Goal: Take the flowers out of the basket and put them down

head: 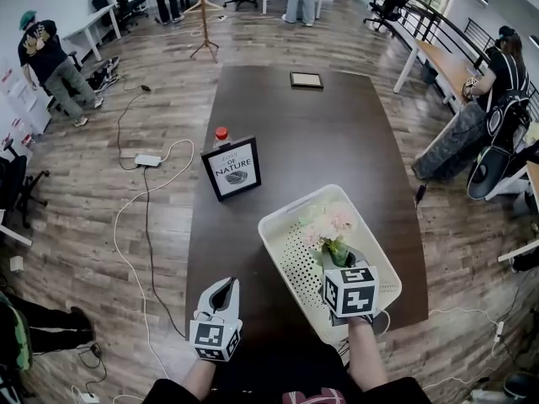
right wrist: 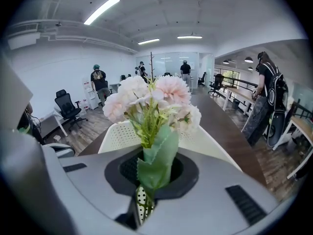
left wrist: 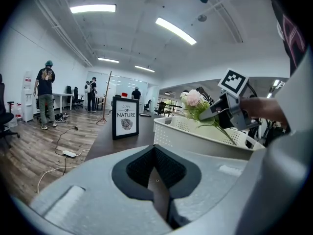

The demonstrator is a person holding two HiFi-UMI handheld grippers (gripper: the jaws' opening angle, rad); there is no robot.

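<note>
Right gripper view: right tongs (right wrist: 148, 192) are pinching the flowers' (right wrist: 155, 104) stem, lifting them above the basket (head: 282, 224). Left tongs (left wrist: 159, 182) are idling, pressed together, empty. Placement on worktop (head: 295, 133) not yet done.

The dark brown table (head: 303, 141) extends ahead of the left gripper (head: 223, 291). A framed sign (head: 232, 168) stands upright on the table, directly ahead of that gripper. A red-capped bottle (head: 221, 135) stands just behind the sign. A small dark frame (head: 306, 80) lies flat near the table's far end. On the wood floor (head: 76, 192), ahead and to the left of the gripper, lies a white power strip (head: 147, 160). A coat stand (head: 204, 23) stands beyond the table's far end.
</note>
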